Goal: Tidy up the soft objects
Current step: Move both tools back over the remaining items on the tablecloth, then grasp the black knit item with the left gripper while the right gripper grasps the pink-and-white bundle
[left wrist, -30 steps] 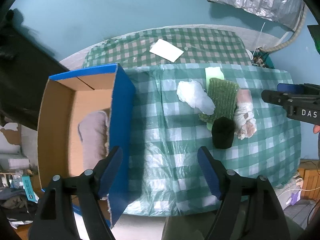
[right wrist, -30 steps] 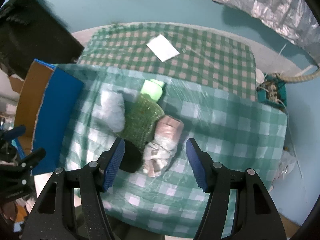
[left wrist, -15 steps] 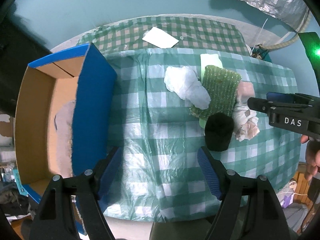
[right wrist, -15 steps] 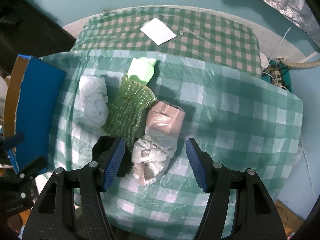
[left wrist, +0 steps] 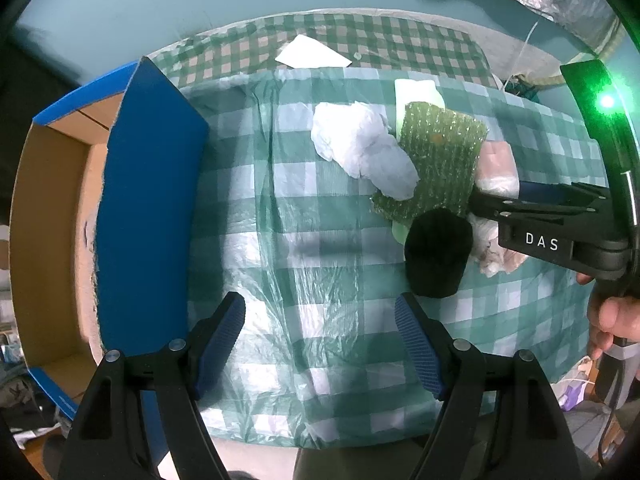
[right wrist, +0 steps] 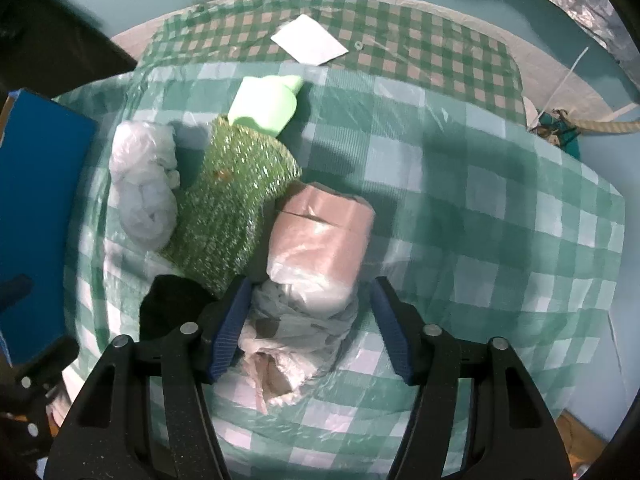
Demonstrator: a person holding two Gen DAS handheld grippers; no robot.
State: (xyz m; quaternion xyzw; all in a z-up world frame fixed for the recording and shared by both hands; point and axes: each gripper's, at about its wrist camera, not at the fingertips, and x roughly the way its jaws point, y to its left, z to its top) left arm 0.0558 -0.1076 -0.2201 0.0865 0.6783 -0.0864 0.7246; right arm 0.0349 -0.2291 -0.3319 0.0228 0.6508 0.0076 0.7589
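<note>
Right gripper (right wrist: 308, 328) lowered astride pink bundle in clear plastic (right wrist: 316, 248), jaws just narrowed, pads not yet seen pressing. Left gripper (left wrist: 320, 344) spread wide, nothing between jaws. Blue cardboard box (left wrist: 148, 208) at 9 o'clock. White bag (left wrist: 360, 148), green scrubber (left wrist: 440, 160), black item (left wrist: 436, 256), pale green piece (right wrist: 266, 106) left on tablecloth (left wrist: 280, 240). Most sorting judged undone.
</note>
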